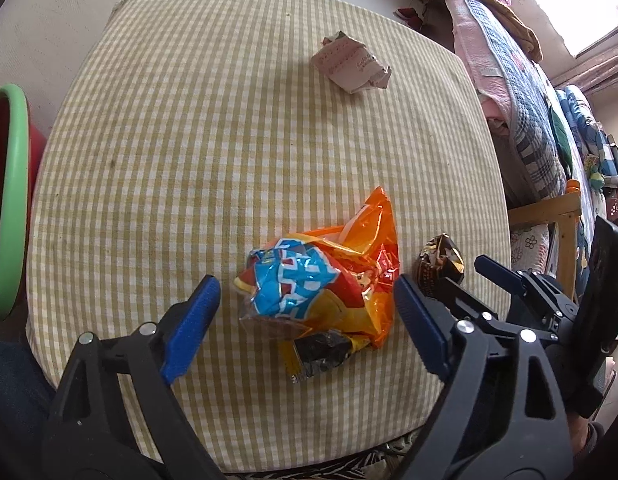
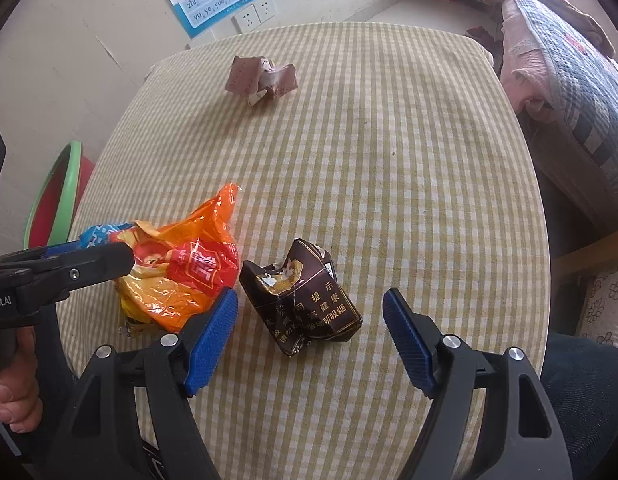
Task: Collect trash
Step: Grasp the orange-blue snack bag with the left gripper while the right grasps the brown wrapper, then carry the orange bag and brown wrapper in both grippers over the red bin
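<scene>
Over the table, left tool (image 1: 307, 312) gapes astride snack bag (image 1: 321, 280); right tool (image 2: 311, 332) astride crushed pack (image 2: 305, 300).

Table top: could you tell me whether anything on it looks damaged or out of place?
Three crushed pieces of litter lie on the checked tablecloth: a crumpled orange snack bag, a squashed, torn brown cigarette pack beside it, and a pink packet apart, farther back.

My right gripper (image 2: 311, 336) stands open astride the crumpled dark-brown cigarette pack (image 2: 305, 296), pads clear of it. Just left lies the crinkled orange snack bag (image 2: 181, 272) (the left gripper's black finger (image 2: 89, 270) overlaps it). A crushed pink carton (image 2: 263, 78) sits far across the yellow-checked tablecloth (image 2: 389, 160).
</scene>
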A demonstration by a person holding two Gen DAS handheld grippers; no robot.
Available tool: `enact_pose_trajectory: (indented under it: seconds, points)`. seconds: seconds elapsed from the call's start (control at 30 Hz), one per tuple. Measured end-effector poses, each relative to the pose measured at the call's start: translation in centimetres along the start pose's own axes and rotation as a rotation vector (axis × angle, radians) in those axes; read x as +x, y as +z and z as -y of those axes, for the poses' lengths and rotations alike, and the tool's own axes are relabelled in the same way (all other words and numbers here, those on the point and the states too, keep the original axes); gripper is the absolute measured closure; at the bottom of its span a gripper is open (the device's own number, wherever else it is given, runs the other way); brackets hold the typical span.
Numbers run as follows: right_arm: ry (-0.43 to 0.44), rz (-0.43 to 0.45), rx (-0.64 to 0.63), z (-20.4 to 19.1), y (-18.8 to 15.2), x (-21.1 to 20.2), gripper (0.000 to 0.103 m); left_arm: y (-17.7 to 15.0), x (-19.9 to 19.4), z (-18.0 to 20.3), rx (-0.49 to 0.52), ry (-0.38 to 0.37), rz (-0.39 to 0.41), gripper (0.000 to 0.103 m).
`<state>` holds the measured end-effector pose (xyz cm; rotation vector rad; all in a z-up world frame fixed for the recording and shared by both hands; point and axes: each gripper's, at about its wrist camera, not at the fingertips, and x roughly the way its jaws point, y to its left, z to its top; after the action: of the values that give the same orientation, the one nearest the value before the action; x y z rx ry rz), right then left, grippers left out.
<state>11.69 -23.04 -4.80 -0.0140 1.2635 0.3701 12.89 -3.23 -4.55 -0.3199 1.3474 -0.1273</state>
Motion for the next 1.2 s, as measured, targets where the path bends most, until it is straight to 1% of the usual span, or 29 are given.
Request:
enact_pose_trajectory:
  seconds: [0.13,0.2,0.23,0.27,0.4,0.5,0.67,0.93,1.2]
  points:
    - [0.003,-0.019,-0.003,0.0,0.1,1.0,0.033,0.5,1.4,0.2,0.015,-0.022,-0.039,0.034]
    - [0.012,-0.028,-0.008,0.0,0.2,1.4,0.042,0.7,1.7,0.2,0.013,-0.037,-0.048,0.034]
    - [0.018,-0.035,-0.012,-0.2,0.3,1.5,0.042,0.8,1.7,0.4,0.022,-0.039,-0.047,0.038]
    - [0.015,-0.033,-0.017,-0.3,0.3,1.6,0.044,0.8,1.6,0.5,0.029,-0.046,-0.046,0.043]
    - [0.021,-0.027,-0.027,-0.6,0.6,1.6,0.049,0.9,1.4,0.3,0.022,-0.055,-0.037,0.046]
    - [0.020,-0.021,-0.021,-0.6,0.8,1.3,0.056,0.9,0.8,-0.1,0.003,-0.065,-0.022,0.047]
    - [0.018,0.006,-0.011,-0.1,0.9,0.3,0.057,0.7,-1.3,-0.9,-0.016,-0.077,0.031,0.048]
    - [0.026,0.063,-0.008,-0.2,0.8,-2.4,0.057,0.4,-4.9,-1.6,-0.030,-0.043,0.133,0.048]
    - [0.034,0.113,-0.050,-2.7,1.3,-4.7,0.057,-0.7,-8.1,-3.2,-0.065,-0.015,0.214,0.048]
